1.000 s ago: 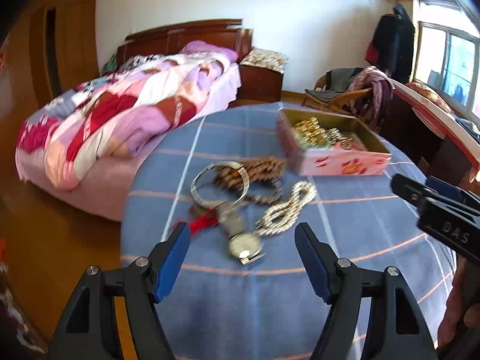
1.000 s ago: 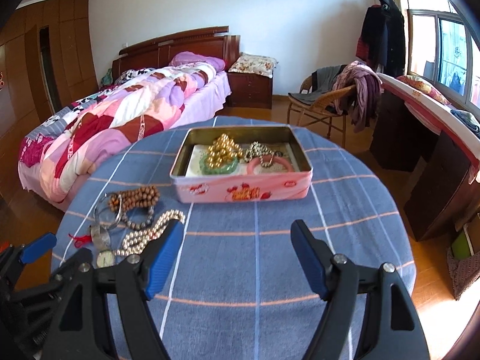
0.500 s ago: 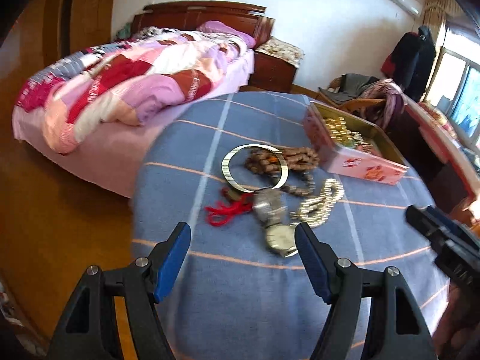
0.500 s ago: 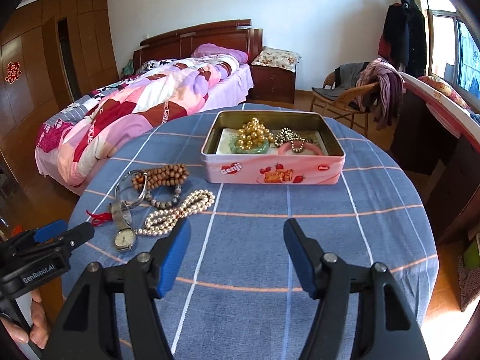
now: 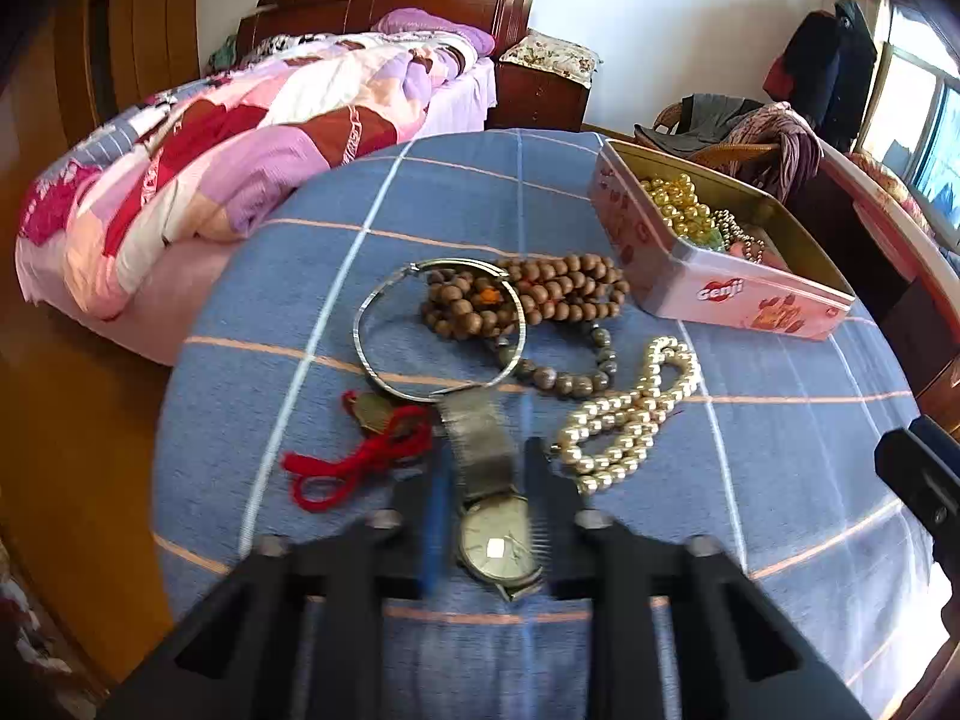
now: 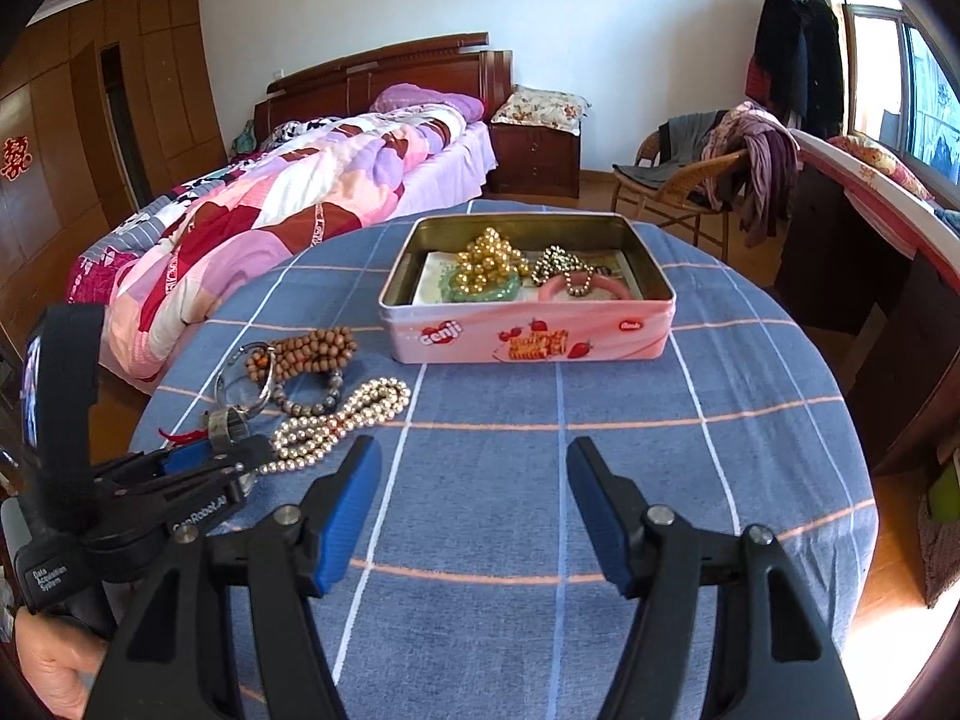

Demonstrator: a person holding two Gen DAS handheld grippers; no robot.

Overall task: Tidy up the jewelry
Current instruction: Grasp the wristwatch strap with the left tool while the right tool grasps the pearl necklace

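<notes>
Loose jewelry lies on the blue checked tablecloth: a silver bangle, wooden beads, a dark stone bracelet, a pearl necklace, a red cord with a pendant and a wristwatch. My left gripper is low over the cloth. Its jaws are closing, blurred, with the pads against the watch's mesh band on both sides. The same gripper shows at the left in the right wrist view. My right gripper hangs open above bare cloth, in front of the pink tin.
The open pink tin holds gold beads, a green bangle, a pink bangle and a chain. A bed stands beyond the table's left edge, and a wicker chair with clothes and a dark dresser to the right.
My left gripper has dropped forward onto the watch and its wide-open jaws have come together around the band. The right gripper's jaws narrowed slightly; it has stayed nearly in place.
</notes>
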